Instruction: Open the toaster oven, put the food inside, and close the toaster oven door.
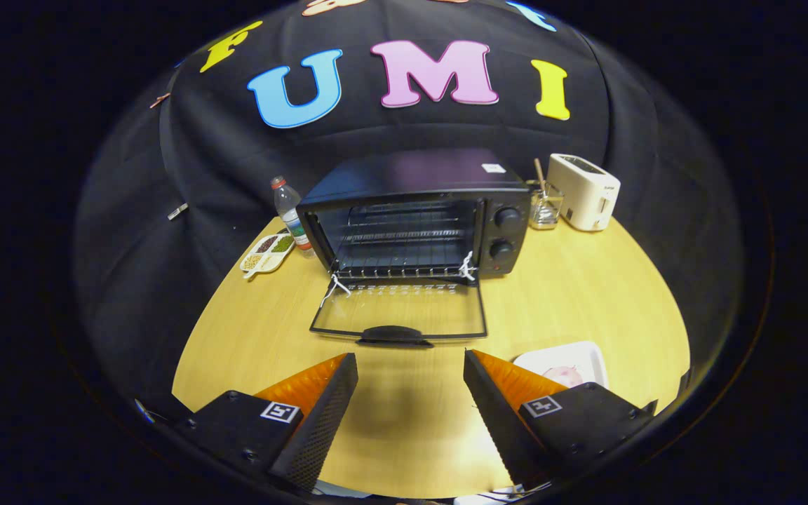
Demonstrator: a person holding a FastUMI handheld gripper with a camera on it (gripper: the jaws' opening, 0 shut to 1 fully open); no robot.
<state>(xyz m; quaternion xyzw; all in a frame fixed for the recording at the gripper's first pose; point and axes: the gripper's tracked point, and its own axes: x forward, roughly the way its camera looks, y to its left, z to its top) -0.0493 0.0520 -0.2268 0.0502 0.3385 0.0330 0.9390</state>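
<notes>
A black toaster oven [414,210] stands at the back of the wooden table [586,294]. Its glass door [400,312] lies folded down flat toward me, handle [393,334] at the front edge, and the wire rack inside shows bare. My gripper [411,368] hangs open above the table just short of the door handle, with nothing between its black and orange fingers [327,407]. A white plate [565,361] with a pinkish piece of food [562,375] lies just beyond the right finger, partly hidden by it.
A white pop-up toaster [586,191] and a glass jar with a stick [544,203] stand right of the oven. A water bottle [290,214] and a small divided dish [267,254] sit to its left. Bare table lies between fingers and door.
</notes>
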